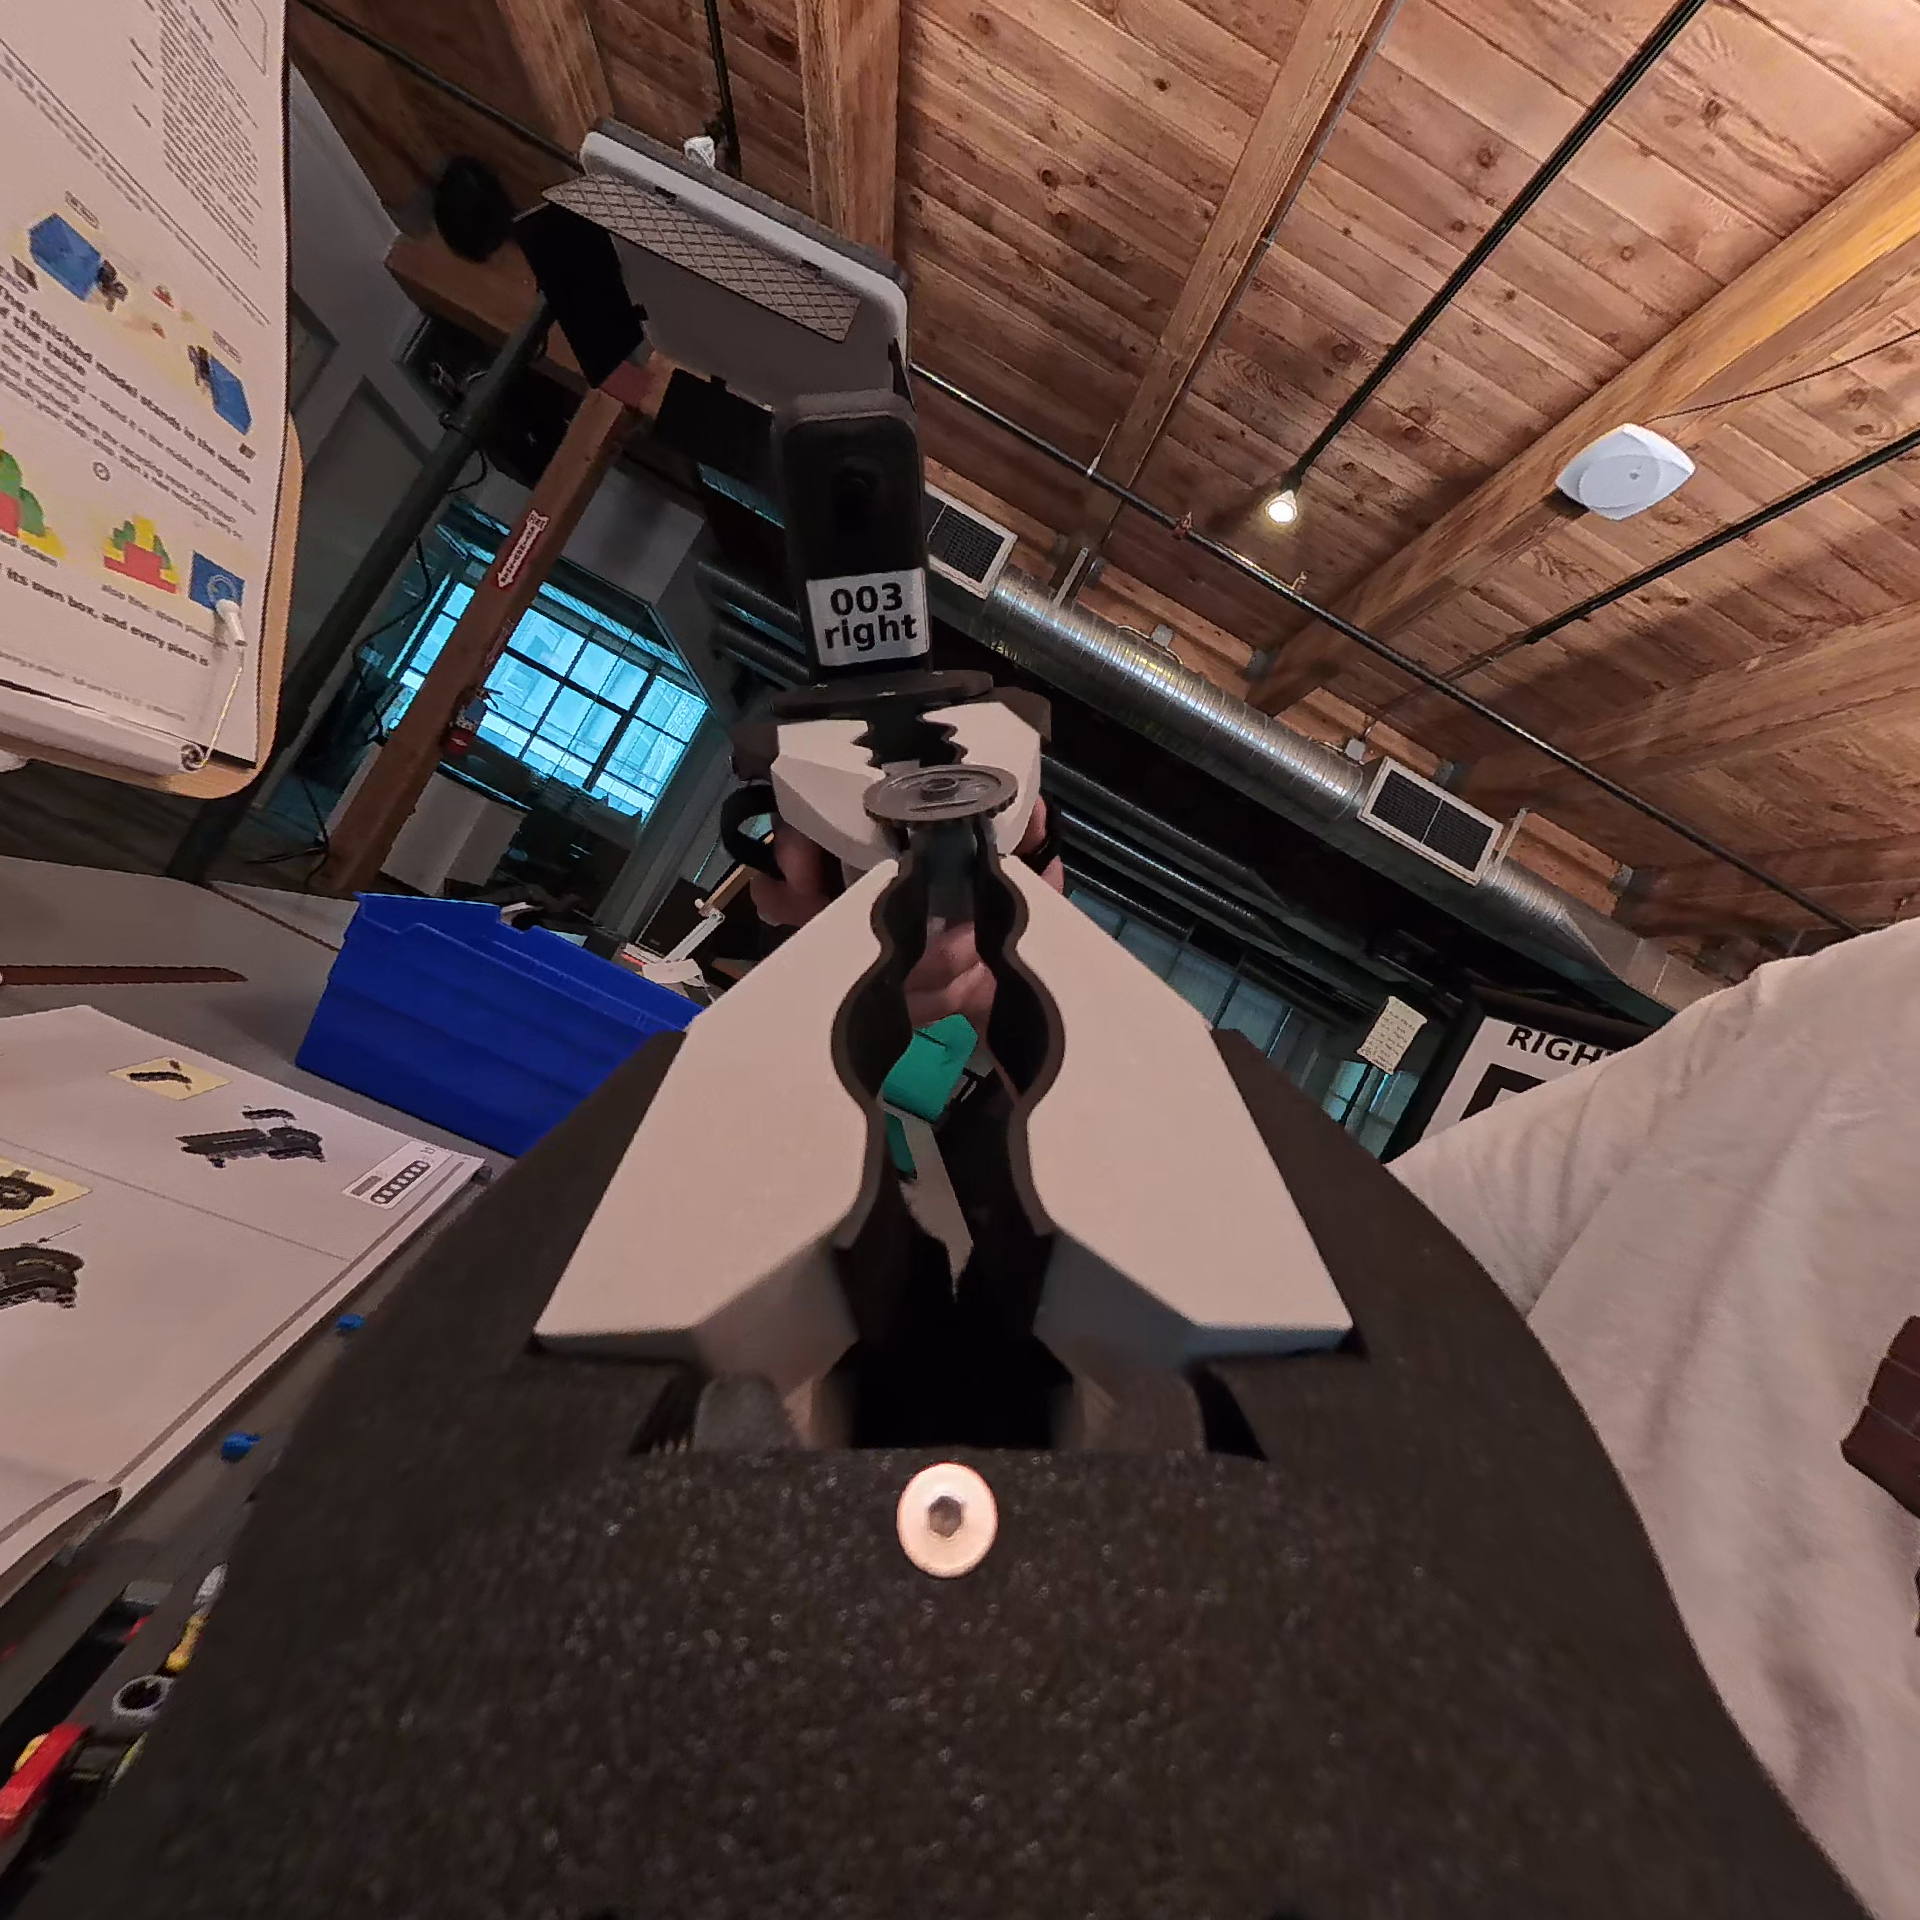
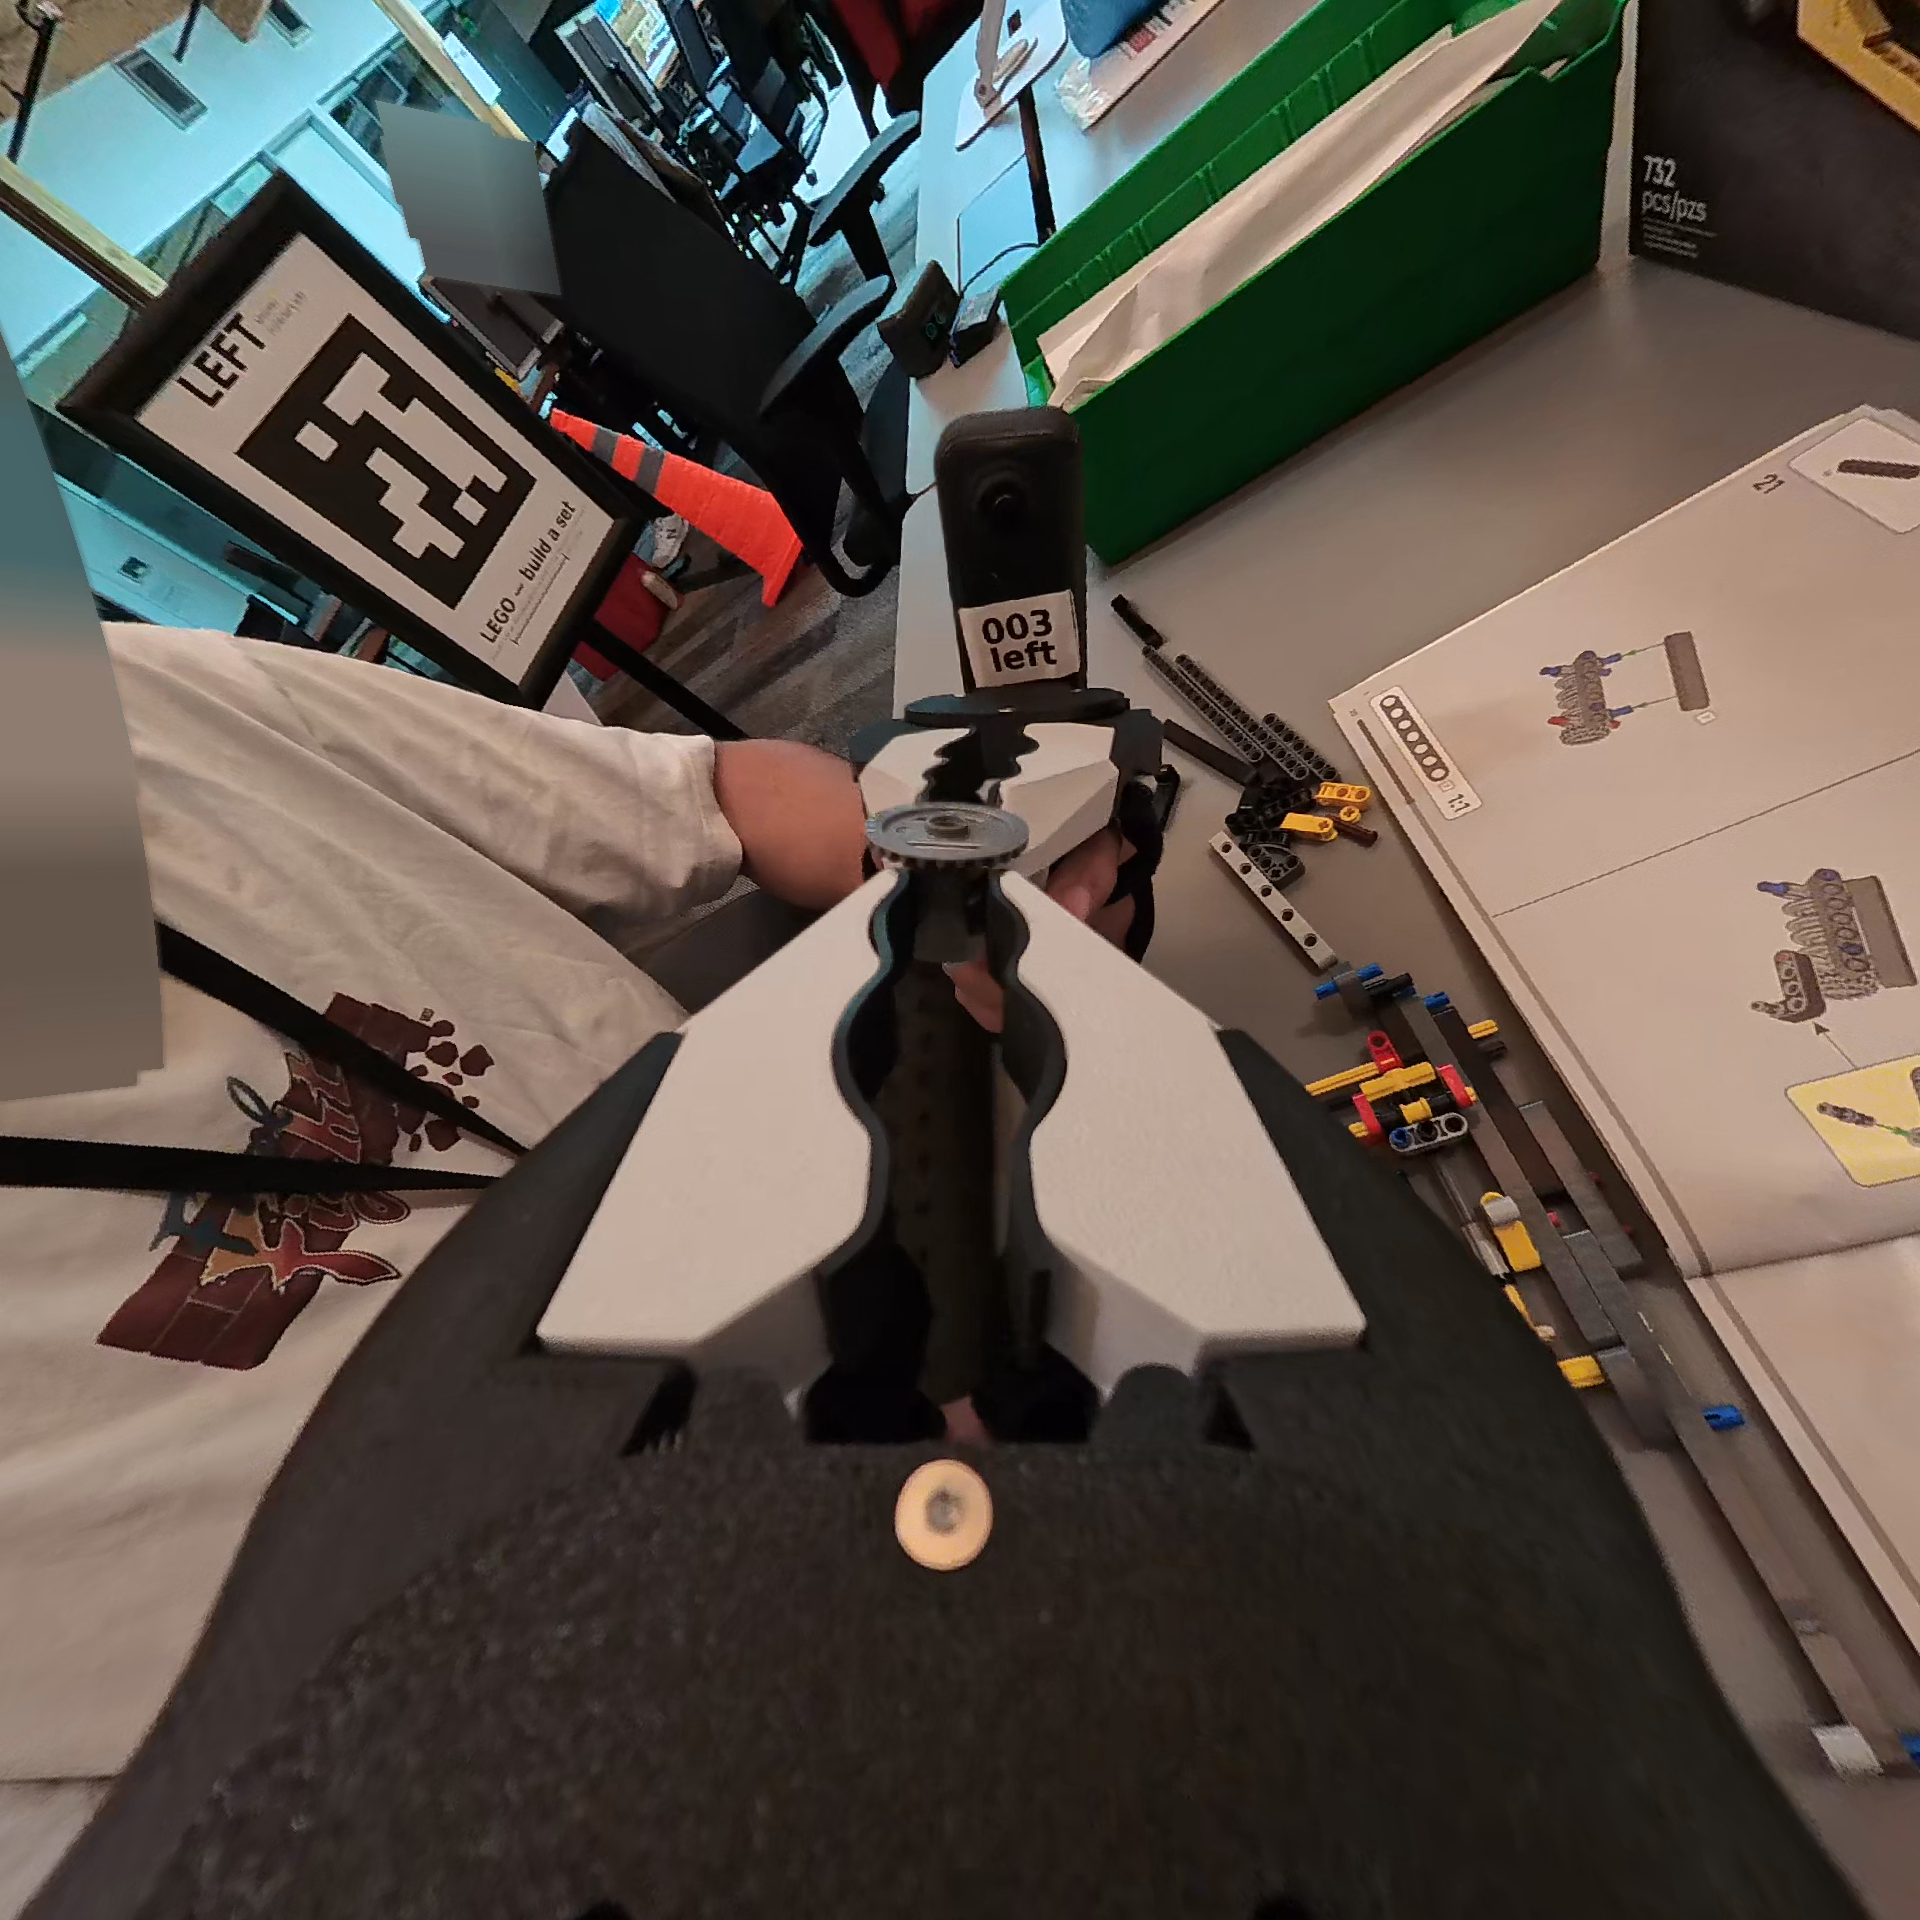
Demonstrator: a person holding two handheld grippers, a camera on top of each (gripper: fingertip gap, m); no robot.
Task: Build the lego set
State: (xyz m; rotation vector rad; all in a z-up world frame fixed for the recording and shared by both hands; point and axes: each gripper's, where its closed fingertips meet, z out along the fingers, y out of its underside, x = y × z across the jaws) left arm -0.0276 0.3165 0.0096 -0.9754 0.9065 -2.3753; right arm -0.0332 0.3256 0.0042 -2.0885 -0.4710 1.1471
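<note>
Left gripper (image 1: 940,883) fingers clamp a black axle below the grey gear (image 1: 940,795); right gripper (image 2: 940,883) (12 o'clock) likewise. Judgement: keep axle ends coaxial, push straight.

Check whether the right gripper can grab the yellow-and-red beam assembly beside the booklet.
Probably not yet: the right gripper is shut on the dark axle carrying the grey toothed gear, which the left gripper also holds. The yellow-and-red beam assembly itself lies unobstructed.
</note>
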